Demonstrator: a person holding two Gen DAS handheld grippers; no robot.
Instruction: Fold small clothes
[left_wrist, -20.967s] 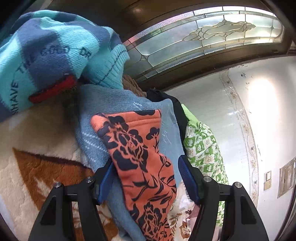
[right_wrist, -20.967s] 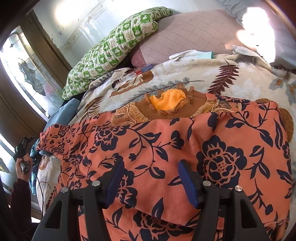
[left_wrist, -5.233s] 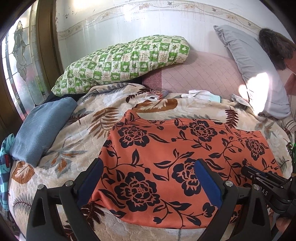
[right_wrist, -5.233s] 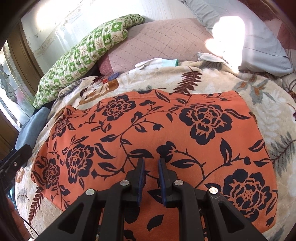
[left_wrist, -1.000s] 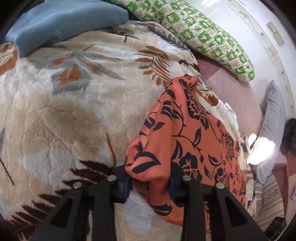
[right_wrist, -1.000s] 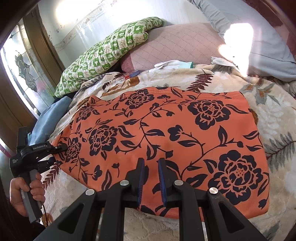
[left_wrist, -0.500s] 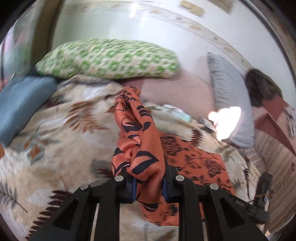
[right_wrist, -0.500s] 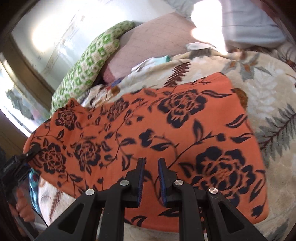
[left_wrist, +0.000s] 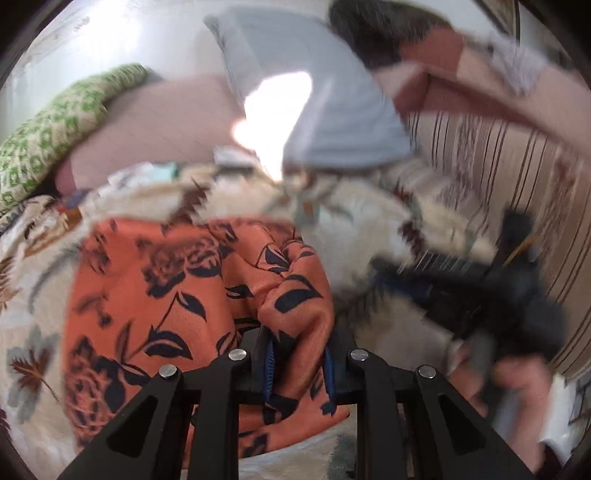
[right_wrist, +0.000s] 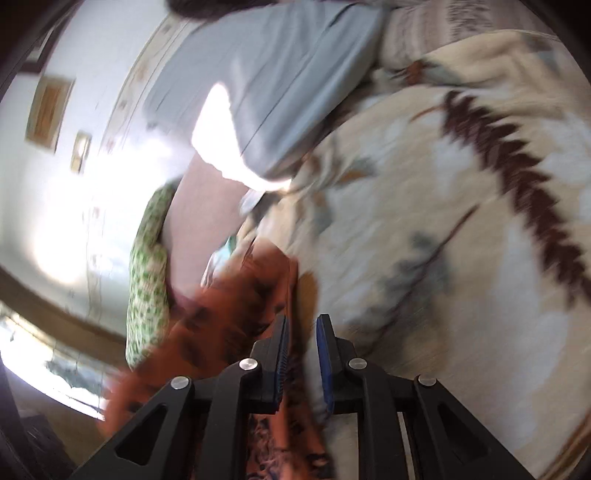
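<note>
Cloth (left_wrist: 155, 295) is pinched by left gripper (left_wrist: 299, 363) and right gripper (right_wrist: 301, 360); both edges should be carried across together, aligned, then laid flat on blanket (right_wrist: 461, 240).

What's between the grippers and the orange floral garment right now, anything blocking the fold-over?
Nothing visible. The left gripper is clamped on a bunched edge of the orange floral garment; the right gripper pinches it too. Only the blanket lies alongside.

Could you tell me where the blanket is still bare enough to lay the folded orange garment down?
The leaf-print blanket is bare right of the orange garment, up to the grey pillow. Another strip lies left of the garment. Toward the green pillow, small items crowd the blanket's far edge.
</note>
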